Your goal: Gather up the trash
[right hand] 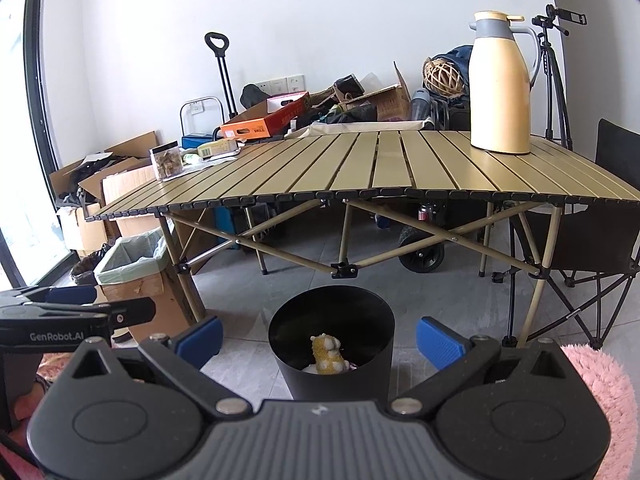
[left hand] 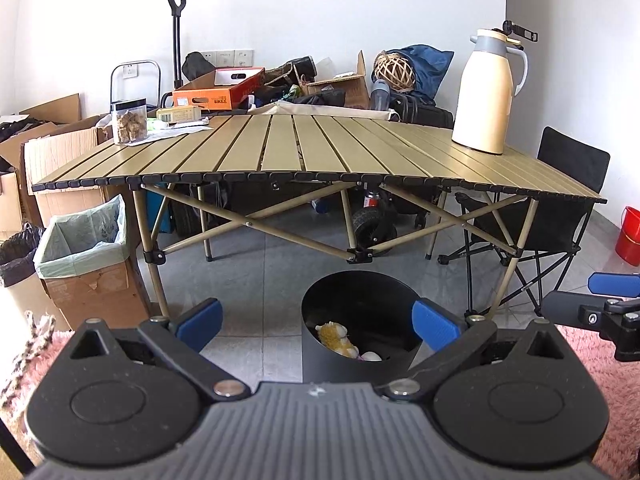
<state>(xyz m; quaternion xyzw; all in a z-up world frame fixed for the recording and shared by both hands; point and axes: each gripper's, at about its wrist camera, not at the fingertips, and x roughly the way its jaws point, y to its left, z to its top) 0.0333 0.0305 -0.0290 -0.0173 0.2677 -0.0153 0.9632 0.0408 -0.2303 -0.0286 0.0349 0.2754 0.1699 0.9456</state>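
The slatted tabletop [left hand: 312,148] looks mostly cleared: only a cream jug [left hand: 486,92] stands at its right end, and at the far left corner a clear jar [left hand: 129,122] sits by a flat box [left hand: 178,114] and some paper scraps [left hand: 176,130], which may be the trash left to gather, though I cannot tell that from here. Below the near edge, on the grey floor [left hand: 256,280], stands the black bin [left hand: 362,336], and some trash is already inside it: a yellow-and-white crumpled lump [right hand: 327,354] with a pale piece [left hand: 371,356] beside it. So the job seems partly done, perhaps close to finished. Both tools are empty and spread wide: the left tool [left hand: 318,320] hangs just above and before the bin, and the right tool [right hand: 320,338] frames the bin between its blue pads [right hand: 438,340]. The left view alone shows a red bucket [left hand: 630,236] at the right edge and the pale piece in the bin; the right view alone shows a tripod [right hand: 554,80] behind the jug and the window frame [right hand: 36,120] at the left. Each view catches the other tool at its side.
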